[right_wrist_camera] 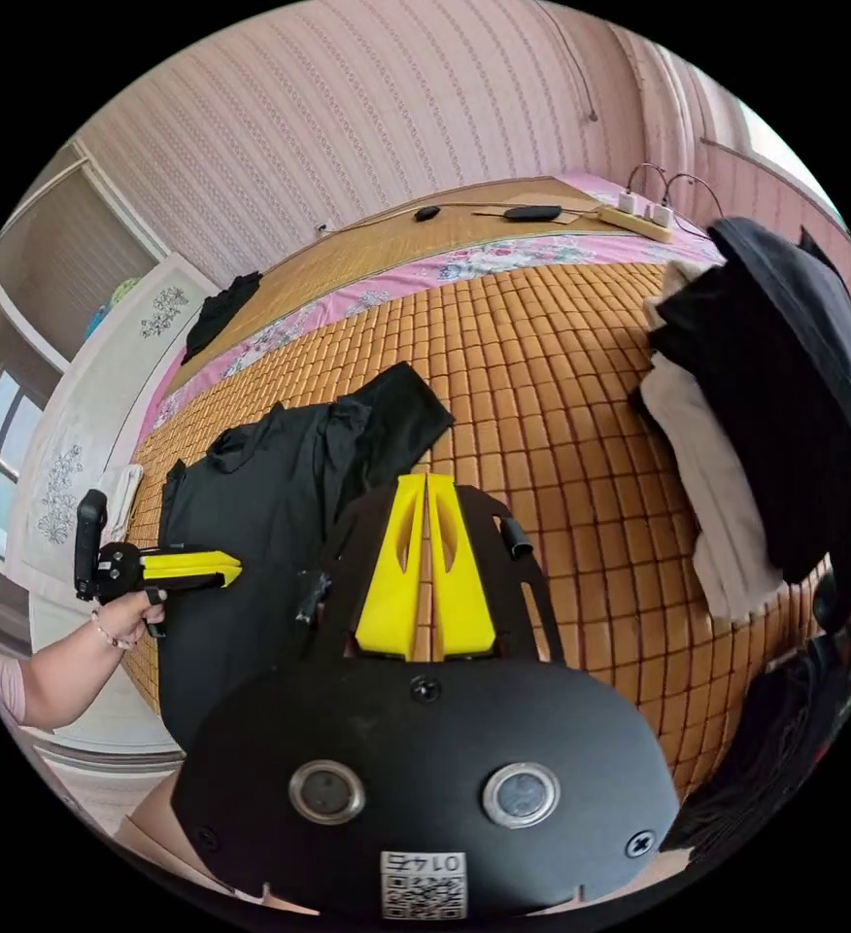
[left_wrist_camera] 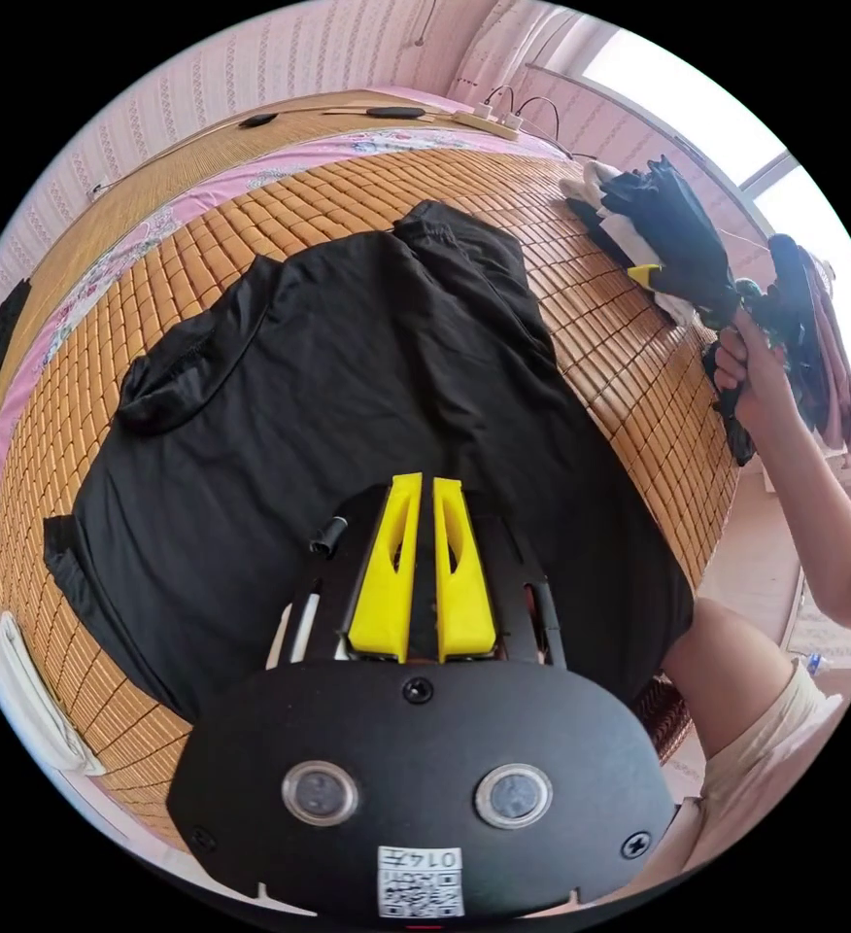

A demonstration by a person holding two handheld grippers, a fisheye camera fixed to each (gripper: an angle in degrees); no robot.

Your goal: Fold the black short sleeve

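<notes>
The black short sleeve shirt [left_wrist_camera: 348, 389] lies spread on a bamboo mat [left_wrist_camera: 620, 330], collar [left_wrist_camera: 178, 384] to the left of the left gripper view and one sleeve [left_wrist_camera: 464, 243] toward the far side. My left gripper [left_wrist_camera: 425, 481] hovers over the shirt's lower body, yellow jaws shut with nothing between them. In the right gripper view the shirt [right_wrist_camera: 270, 505] lies at the left, with the left gripper [right_wrist_camera: 192, 569] held over its edge by a hand. My right gripper [right_wrist_camera: 424, 478] is shut over the bare mat [right_wrist_camera: 542, 408], beside the shirt's sleeve [right_wrist_camera: 396, 408].
A pile of dark and white clothes [right_wrist_camera: 765, 408] sits on the mat's right side, also the pile [left_wrist_camera: 659, 224] near a hand [left_wrist_camera: 746, 374]. A power strip [right_wrist_camera: 639, 216] with cables lies at the far edge. A knee [left_wrist_camera: 727, 661] is at the mat's near edge.
</notes>
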